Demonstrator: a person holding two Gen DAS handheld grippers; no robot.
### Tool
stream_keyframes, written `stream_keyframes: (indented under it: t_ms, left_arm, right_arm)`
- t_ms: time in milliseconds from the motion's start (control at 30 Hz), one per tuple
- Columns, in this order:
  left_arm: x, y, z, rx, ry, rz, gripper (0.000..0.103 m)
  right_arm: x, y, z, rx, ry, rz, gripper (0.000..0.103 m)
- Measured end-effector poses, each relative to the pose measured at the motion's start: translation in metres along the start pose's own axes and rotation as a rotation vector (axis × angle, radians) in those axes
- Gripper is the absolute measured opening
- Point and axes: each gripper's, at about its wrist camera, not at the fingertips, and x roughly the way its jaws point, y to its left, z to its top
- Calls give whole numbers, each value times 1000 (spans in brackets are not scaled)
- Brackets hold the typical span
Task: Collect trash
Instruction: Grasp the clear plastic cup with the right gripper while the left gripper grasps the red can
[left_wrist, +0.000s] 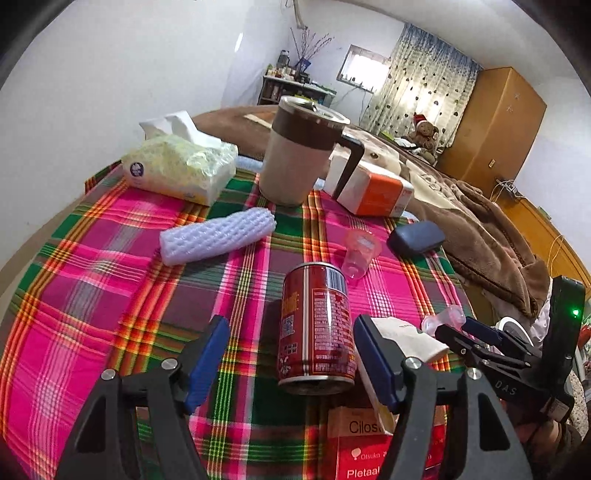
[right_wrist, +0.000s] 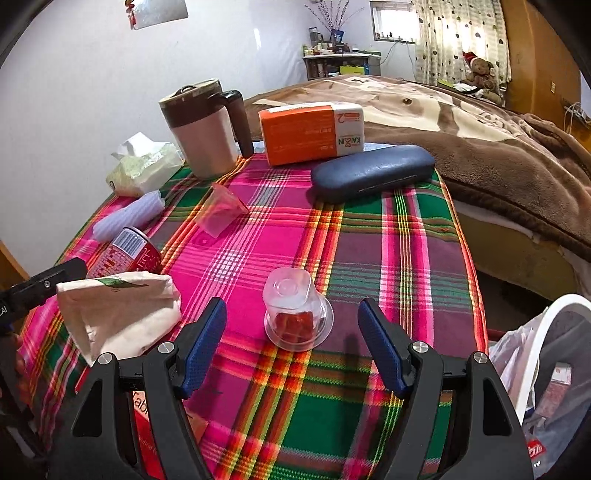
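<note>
Both my grippers, left (left_wrist: 291, 363) and right (right_wrist: 291, 345), look the same: chunky black plastic frames, ribbed blue pads (right_wrist: 205, 345), silver screws (right_wrist: 166, 347) on the joints, white lettering on one side.

The orange box (right_wrist: 311, 133) reads "KAIXIN"; the red box (left_wrist: 364, 448), "Otsuka".

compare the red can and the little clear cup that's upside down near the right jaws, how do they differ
The red can lies on its side; the clear cup stands upside down on its rim. The red can is opaque metal with printed labels; the clear cup is see-through plastic, with something red showing inside. The red can sits between the open left gripper's jaws, the clear cup between the open right gripper's. Both rest on the plaid tablecloth.
</note>
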Motion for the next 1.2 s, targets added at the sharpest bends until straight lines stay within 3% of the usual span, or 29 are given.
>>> stream_keyframes:
  t_ms: [100, 200, 400, 833, 1033, 1200]
  left_arm:
    - [11, -1, 1, 4, 22, -12, 69]
    - [22, -1, 2, 2, 52, -28, 70]
    - [35, -8, 5, 23, 73, -50, 70]
    - [48, -9, 13, -13, 104, -110, 70]
    - [46, 2, 18, -49, 95, -79, 70]
    - [39, 10, 15, -51, 94, -98, 70]
  right_arm:
    - [4, 0, 1, 2, 5, -4, 71]
    - [9, -1, 3, 6, 21, -12, 58]
    - [13, -1, 4, 4, 27, 1, 53]
    - [17, -1, 5, 14, 39, 6, 52]
    - [19, -3, 7, 19, 39, -8, 52]
    - [19, -2, 7, 13, 39, 1, 52]
